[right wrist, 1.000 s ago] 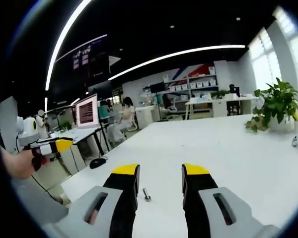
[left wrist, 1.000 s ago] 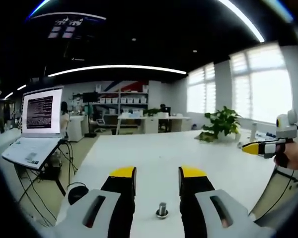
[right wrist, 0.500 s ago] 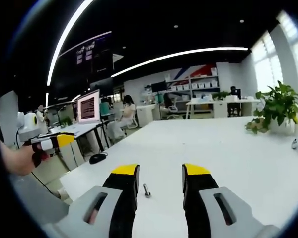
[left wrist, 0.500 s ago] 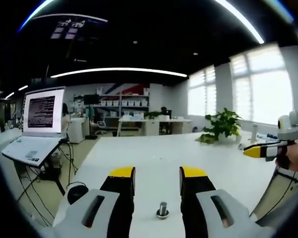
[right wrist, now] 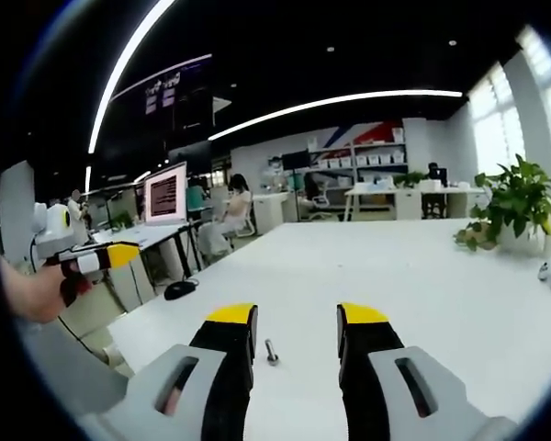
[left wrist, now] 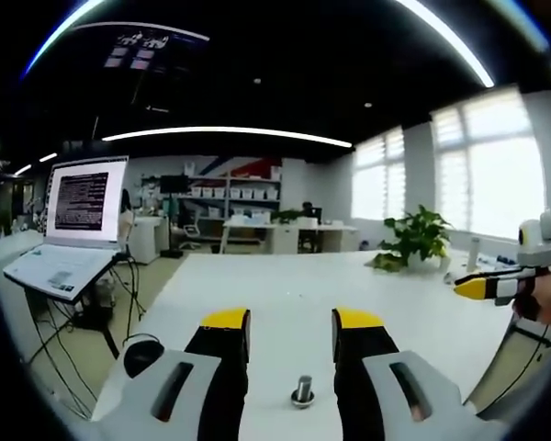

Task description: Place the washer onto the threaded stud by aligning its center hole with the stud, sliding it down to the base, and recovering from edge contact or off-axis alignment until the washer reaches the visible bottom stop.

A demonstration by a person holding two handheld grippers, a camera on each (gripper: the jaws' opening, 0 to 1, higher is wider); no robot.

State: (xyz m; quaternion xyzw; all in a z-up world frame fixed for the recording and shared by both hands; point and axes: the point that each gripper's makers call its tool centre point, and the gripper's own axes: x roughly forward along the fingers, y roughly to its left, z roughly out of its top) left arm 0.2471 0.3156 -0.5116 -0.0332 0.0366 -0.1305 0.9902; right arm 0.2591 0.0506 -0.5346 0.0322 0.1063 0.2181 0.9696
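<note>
White table top [left wrist: 285, 285] spreads in front of both grippers; the left gripper [left wrist: 290, 323] hangs over it w/ jaws apart, nothing between them, yellow tips near level w/ each other; the threaded stud [left wrist: 301, 390] stands upright on the table in the gap between the two jaws, low in the left gripper view, w/ a wider ring at its foot; if this ring is the washer or the stud's base, one cannot tell. The right gripper [right wrist: 296, 320] is open too, holding nothing; in the right gripper view the stud [right wrist: 271, 352] shows small, just beside the left jaw's inner side. The other gripper comes in at each view's edge, held by a hand [right wrist: 32, 294]. A laptop [left wrist: 69, 230] w/ lit screen stands on a stand at the table's left; a potted plant [left wrist: 413, 241] sits at the far right of the table; a black mouse [right wrist: 180, 288] lies near the table edge.
</note>
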